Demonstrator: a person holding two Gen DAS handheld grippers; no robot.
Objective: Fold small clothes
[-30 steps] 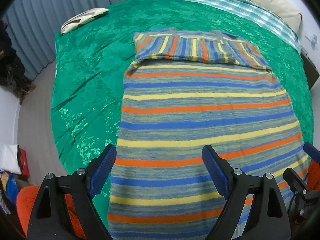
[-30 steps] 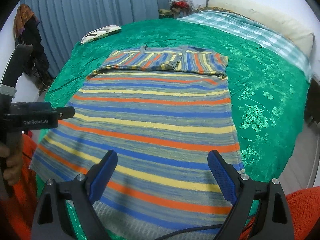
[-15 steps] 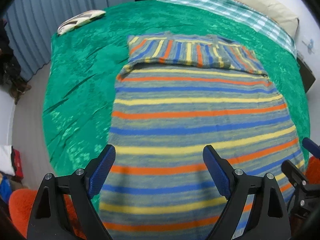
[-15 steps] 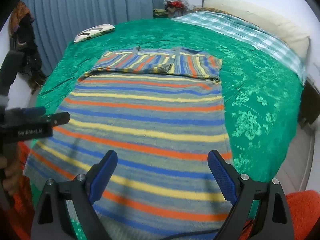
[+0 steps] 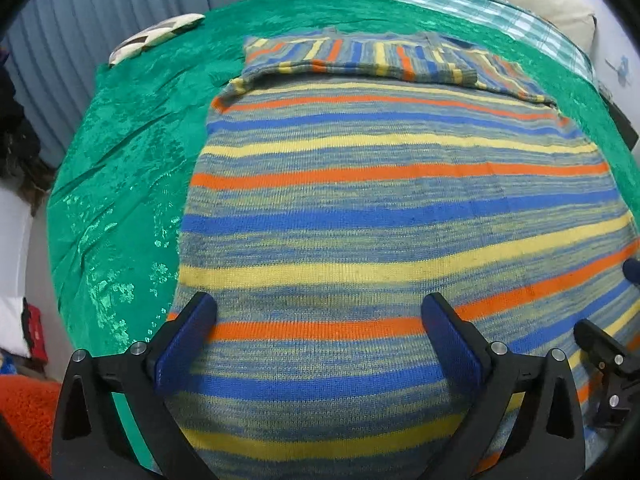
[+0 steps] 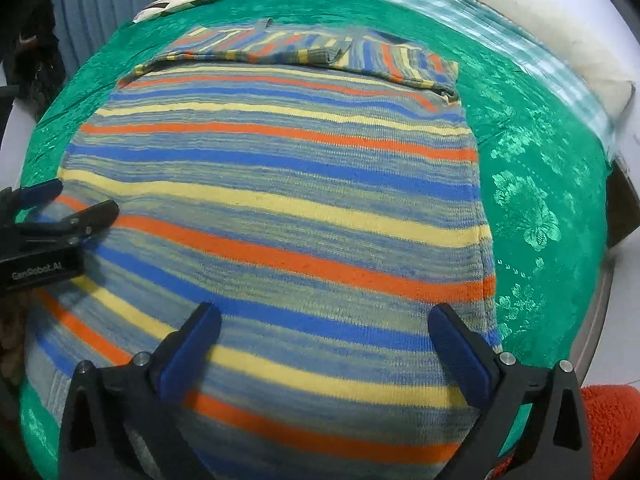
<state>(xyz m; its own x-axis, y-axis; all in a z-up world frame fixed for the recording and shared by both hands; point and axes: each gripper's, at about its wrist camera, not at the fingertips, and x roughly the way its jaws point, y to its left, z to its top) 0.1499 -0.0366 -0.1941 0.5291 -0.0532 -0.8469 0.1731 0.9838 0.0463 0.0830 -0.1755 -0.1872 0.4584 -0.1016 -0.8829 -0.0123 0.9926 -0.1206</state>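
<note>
Across the middle of both frames, a striped sweater [image 5: 400,208] lay flat on a green bedspread [image 5: 120,184], its sleeves folded over the far end near the top of the frame. It looked like a soft, limp knit, probably light and a little stretchy, likely to sag and drag if lifted by one point, so the near hem corners at the lower edge seemed the sensible places to pinch, one per side. Its bands ran crosswise in orange, blue and yellow over a mottled grey-blue ground, with the folded sleeves showing the same colours running the other way. The left hand-held gripper [image 5: 320,332] hung over the near end of the sweater toward its left edge, jaws spread wide and holding nothing. The right hand-held gripper [image 6: 324,336] hung toward the right edge in the lower part of its frame, equally wide open and empty. A patterned pillow [image 5: 156,36] sat at the upper left.
</note>
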